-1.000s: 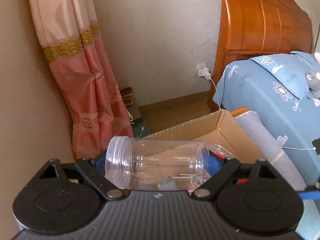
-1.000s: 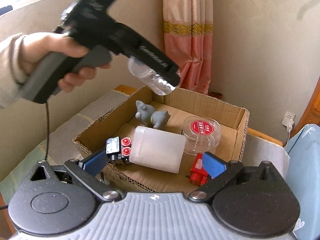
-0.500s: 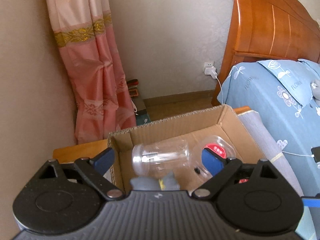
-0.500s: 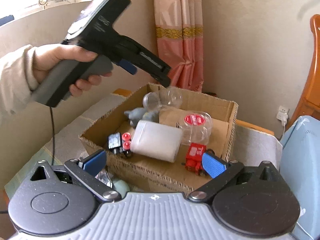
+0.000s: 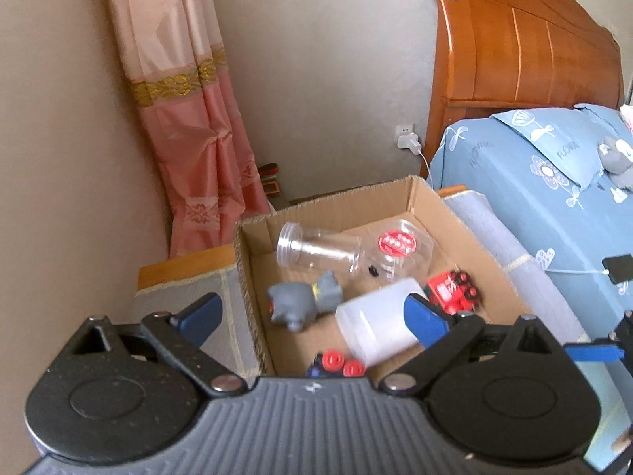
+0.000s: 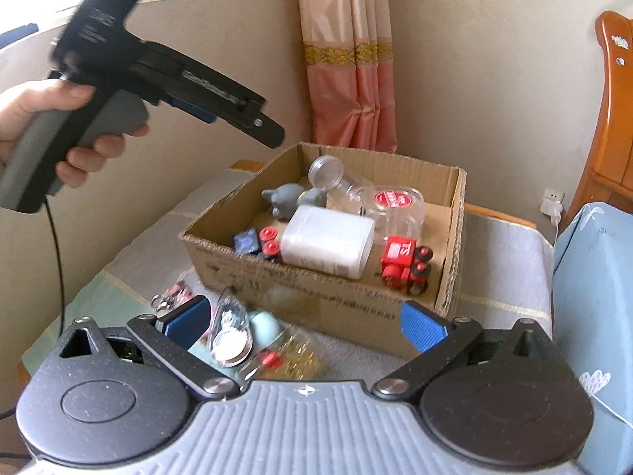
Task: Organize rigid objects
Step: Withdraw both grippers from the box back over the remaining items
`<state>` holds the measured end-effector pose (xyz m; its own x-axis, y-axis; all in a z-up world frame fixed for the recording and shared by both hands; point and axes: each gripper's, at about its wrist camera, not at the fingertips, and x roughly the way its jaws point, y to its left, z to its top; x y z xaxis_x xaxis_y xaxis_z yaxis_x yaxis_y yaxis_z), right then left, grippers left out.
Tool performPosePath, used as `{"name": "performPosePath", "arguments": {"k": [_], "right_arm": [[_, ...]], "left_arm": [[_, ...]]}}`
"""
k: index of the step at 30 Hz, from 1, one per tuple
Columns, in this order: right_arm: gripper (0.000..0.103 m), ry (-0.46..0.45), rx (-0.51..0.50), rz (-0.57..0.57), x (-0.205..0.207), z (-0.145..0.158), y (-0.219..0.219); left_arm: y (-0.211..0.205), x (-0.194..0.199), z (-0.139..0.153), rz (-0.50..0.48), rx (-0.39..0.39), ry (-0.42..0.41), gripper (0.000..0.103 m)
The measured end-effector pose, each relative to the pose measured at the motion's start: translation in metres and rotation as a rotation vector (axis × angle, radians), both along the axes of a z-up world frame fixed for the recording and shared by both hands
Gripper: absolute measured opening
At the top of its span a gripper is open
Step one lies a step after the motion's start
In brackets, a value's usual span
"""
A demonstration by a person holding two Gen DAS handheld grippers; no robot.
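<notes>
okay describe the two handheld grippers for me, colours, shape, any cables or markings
Each gripper has a ribbed grey body, two round black discs, black linkage arms with silver pivot screws and blue ridged fingers. In the right wrist view the left gripper is a black pistol-shaped tool with a grey handle, white lettering too blurred to read, and a black cable.

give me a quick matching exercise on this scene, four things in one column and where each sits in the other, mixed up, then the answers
Things:
1. clear open jar
2. red toy train
3. frosted white container
4. teal egg-shaped thing

Places:
a. lying on its side in the middle of the cardboard box
b. on the cloth outside the box, in front of its near wall
c. lying at the back of the box, next to the grey toy animal
d. in the box's near right corner

Pairs: 1-c, 2-d, 3-a, 4-b
</notes>
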<state>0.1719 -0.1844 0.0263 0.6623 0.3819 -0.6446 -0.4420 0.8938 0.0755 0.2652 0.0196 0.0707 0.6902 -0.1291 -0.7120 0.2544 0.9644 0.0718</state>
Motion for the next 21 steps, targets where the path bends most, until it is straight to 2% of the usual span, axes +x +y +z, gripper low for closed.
{"name": "performPosePath", "arguments": {"k": [4, 9, 16, 21], "right_arm": [[0.103, 0.005, 0.001, 0.008, -0.014, -0.007, 0.002], [0.103, 0.016, -0.003, -0.005, -0.028, -0.018, 0.000], [0.103, 0.046, 0.003, 0.006, -0.042, -0.037, 0.000], [0.103, 0.046, 0.008, 0.047, -0.038, -0.045, 0.003]], "left_arm": [[0.005, -0.028, -0.005, 0.014, 0.018, -0.012, 0.100], [0.016, -0.060, -0.022, 0.034, -0.002, 0.006, 0.100], [0.025, -0.094, -0.065, 0.090, -0.056, 0.041, 0.100], [0.027, -0.112, -0.095, 0.135, -0.049, 0.031, 0.100]]}}
